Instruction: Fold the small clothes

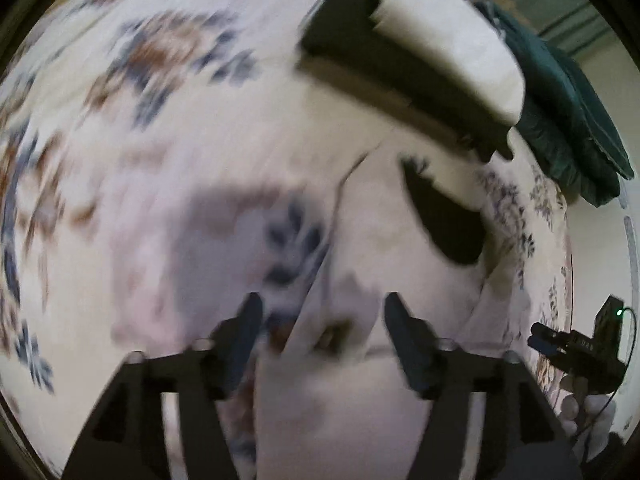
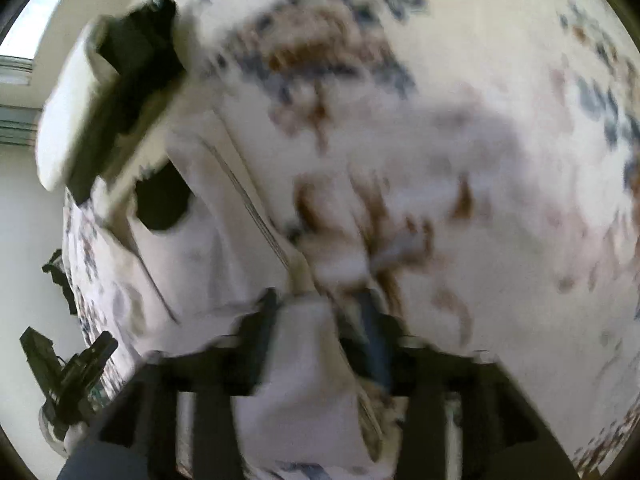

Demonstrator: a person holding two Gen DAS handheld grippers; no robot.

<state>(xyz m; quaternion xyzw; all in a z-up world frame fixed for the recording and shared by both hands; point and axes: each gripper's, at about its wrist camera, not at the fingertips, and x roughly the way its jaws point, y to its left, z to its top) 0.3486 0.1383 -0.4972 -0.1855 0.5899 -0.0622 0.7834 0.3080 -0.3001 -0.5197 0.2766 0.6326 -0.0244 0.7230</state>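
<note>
- Your left claw (image 1: 320, 320) is spread wide, its two dark fingers well apart and nothing pinched between them; it hovers low over the pale garment (image 1: 372, 248).
- That white garment lies on the floral bedspread (image 1: 132, 92), and its edge runs up between your left fingers. The left wrist view is smeared with motion blur, so whether the fingertips touch the cloth cannot be told.
- A dark oval patch (image 1: 444, 224) sits on the garment, on the far side of it from your left claw.
- Beyond the garment, a folded stack (image 1: 404, 60) of dark and white cloth rests on the bedspread, with a white pillow-like piece (image 1: 452, 36) on top.
- A dark green bundle (image 1: 568, 108) lies just past that stack, at the bed's far edge.
- Your right claw (image 2: 320, 320) is pinching a fold of the same garment (image 2: 304, 360): the white cloth bunches up between its fingers, which press in on both sides.
- In the right wrist view the garment stretches away from that claw toward the dark-and-white stack (image 2: 120, 100), and the dark patch (image 2: 164, 204) sits near the stack.
- Each claw shows at the edge of the other's view: the right one (image 1: 576, 352) beside the bed's edge, the left one (image 2: 72, 372) likewise.
</note>
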